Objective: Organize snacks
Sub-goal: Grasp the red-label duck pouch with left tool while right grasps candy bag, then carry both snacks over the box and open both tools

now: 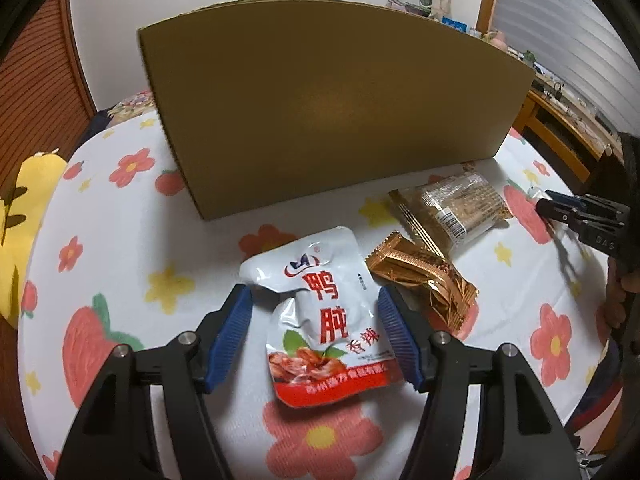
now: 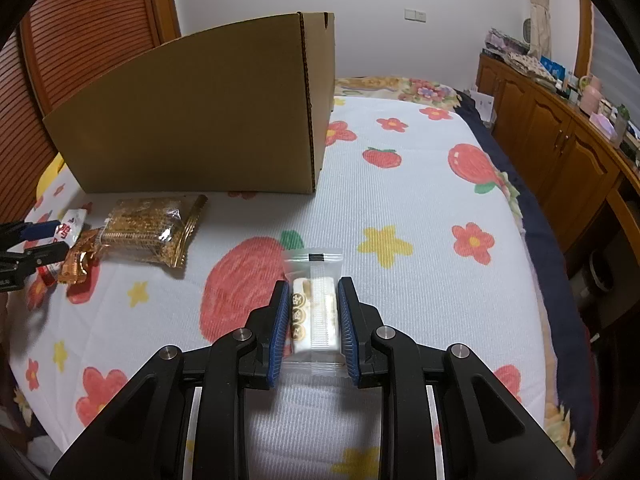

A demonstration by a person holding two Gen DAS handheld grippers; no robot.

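Note:
In the left wrist view, my left gripper [image 1: 316, 300] is open, its blue pads on either side of a white and red duck snack pouch [image 1: 324, 316] lying on the flowered sheet. A gold wrapper [image 1: 424, 276] and a clear cracker pack [image 1: 452, 208] lie to its right. A cardboard box [image 1: 320, 108] stands behind. In the right wrist view, my right gripper [image 2: 314, 284] is shut on a clear-wrapped white pastry [image 2: 314, 312]. The box [image 2: 208, 120], the cracker pack [image 2: 152, 224], the gold wrapper [image 2: 78, 260] and the left gripper [image 2: 52, 236] show at the left.
The flowered sheet [image 2: 420, 200] covers a bed. A wooden cabinet [image 2: 560, 136] with clutter on top runs along the right. A slatted wooden door [image 2: 92, 32] stands behind the box. A yellow plush [image 1: 24, 208] lies at the bed's left edge.

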